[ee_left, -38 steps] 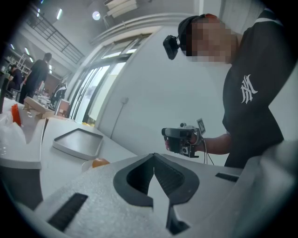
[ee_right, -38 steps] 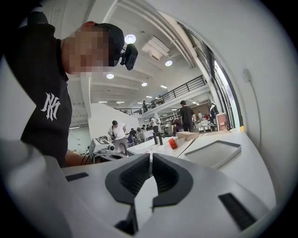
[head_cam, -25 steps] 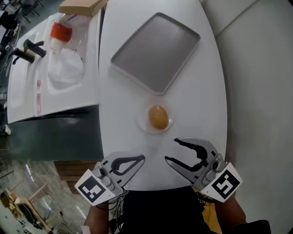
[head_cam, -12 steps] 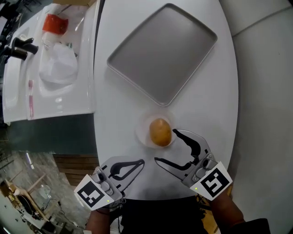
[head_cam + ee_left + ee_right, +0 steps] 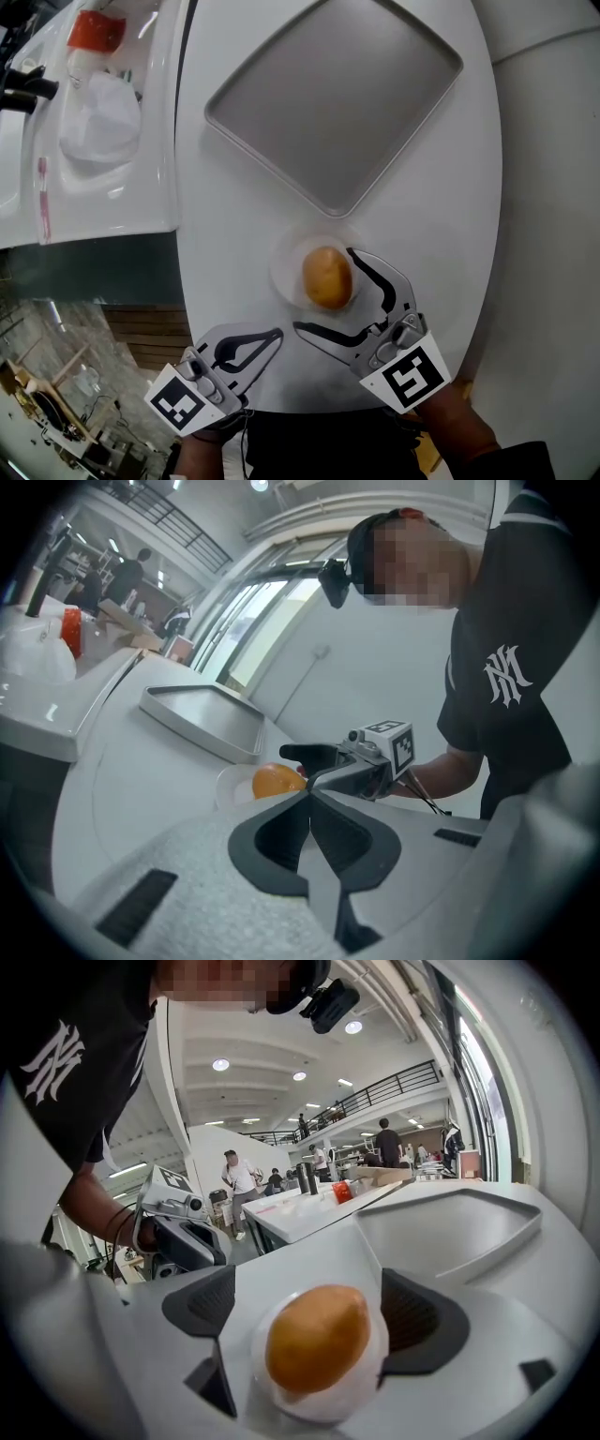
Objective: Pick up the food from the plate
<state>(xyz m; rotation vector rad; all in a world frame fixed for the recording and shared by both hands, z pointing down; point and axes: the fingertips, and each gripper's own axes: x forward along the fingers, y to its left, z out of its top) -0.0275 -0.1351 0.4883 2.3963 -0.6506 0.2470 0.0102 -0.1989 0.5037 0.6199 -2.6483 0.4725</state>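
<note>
A round golden-brown piece of food (image 5: 327, 277) lies on a small white plate (image 5: 285, 266) near the front edge of the white table (image 5: 441, 234). My right gripper (image 5: 323, 290) reaches over the plate, its jaws opening wide on either side of the food. In the right gripper view the food (image 5: 317, 1338) fills the gap between the dark pads (image 5: 420, 1321), which do not touch it. My left gripper (image 5: 277, 332) hovers to the left at the table's front edge, shut and empty. From the left gripper view the food (image 5: 275, 780) and the right gripper (image 5: 330, 761) show just past the left gripper's tips.
A large grey metal tray (image 5: 337, 94) lies beyond the plate, its near corner close to the plate's rim. Left of the table stands a white sink counter (image 5: 103, 197) with a red-capped container (image 5: 94, 30). The person's dark-clad torso is right behind the grippers.
My right gripper has moved forward to the plate and its jaws have spread wide around the food. The left gripper stays shut in about the same place.
</note>
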